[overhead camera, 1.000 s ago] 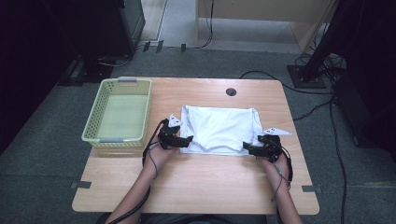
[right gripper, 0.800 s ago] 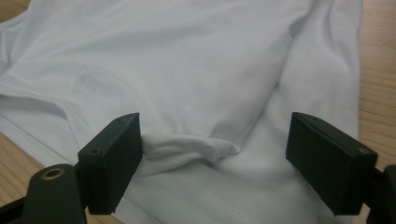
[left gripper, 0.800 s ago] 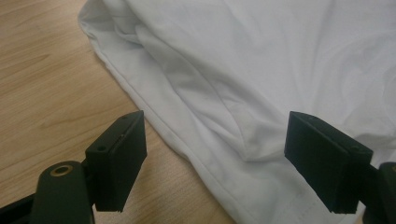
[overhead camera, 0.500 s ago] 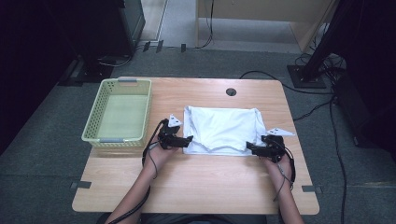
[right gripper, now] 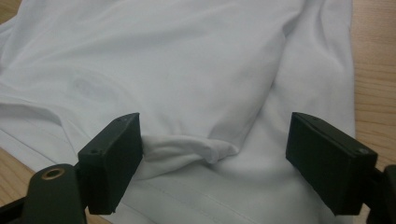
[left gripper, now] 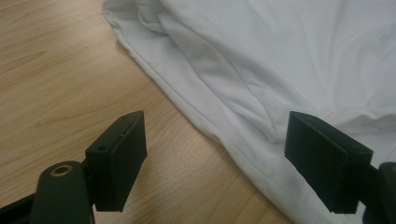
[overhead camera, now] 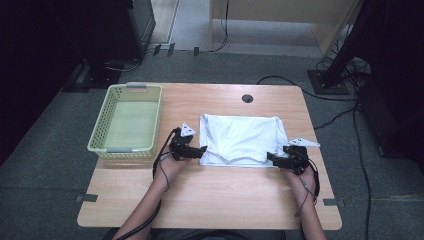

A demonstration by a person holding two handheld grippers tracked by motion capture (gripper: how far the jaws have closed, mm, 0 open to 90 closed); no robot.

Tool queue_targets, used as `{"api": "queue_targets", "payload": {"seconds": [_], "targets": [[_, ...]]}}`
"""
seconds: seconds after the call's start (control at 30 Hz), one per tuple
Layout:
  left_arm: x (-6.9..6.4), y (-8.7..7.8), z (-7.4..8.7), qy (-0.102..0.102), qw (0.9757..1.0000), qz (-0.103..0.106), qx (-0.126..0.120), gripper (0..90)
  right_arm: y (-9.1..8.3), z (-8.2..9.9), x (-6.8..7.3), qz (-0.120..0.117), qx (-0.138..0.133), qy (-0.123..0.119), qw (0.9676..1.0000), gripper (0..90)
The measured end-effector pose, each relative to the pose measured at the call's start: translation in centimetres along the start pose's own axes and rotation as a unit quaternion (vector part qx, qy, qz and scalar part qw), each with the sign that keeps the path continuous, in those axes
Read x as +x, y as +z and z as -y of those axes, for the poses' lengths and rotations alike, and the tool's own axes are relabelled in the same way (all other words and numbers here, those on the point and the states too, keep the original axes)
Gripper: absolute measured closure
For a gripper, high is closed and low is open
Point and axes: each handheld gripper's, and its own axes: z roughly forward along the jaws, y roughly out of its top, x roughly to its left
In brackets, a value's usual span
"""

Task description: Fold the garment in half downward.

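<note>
We hold both tongs, left (overhead camera: 201, 151) and right (overhead camera: 270, 158), wide open and empty at the near corners of the folded white cotton shirt (overhead camera: 242, 138) on the wooden table (overhead camera: 210, 200); closing now risks pinching only the top layer; the fold could slip apart.

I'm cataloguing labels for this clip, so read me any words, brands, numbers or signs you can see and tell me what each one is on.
None: no readable text in these views.
White cloth: plain, no print or tag showing.
Green basket: no label visible.
Table: bare wood, no markings.
Left hand-held gripper and right hand-held gripper: plain black jaws, no lettering.
</note>
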Motion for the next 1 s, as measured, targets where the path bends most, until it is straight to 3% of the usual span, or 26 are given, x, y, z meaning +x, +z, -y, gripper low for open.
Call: {"api": "queue_targets", "payload": {"seconds": [0.77,1.0], "targets": [[-0.08,0.09,0.04,0.000,1.0000,0.001,0.000,21.8,-0.82,0.56,-0.29,0.035,0.007,-0.010,0.9993,18.8],[-0.05,0.14,0.05,0.000,1.0000,0.002,0.000,21.7,-0.96,0.64,-0.43,0.035,0.007,-0.012,0.9993,18.8]]}}
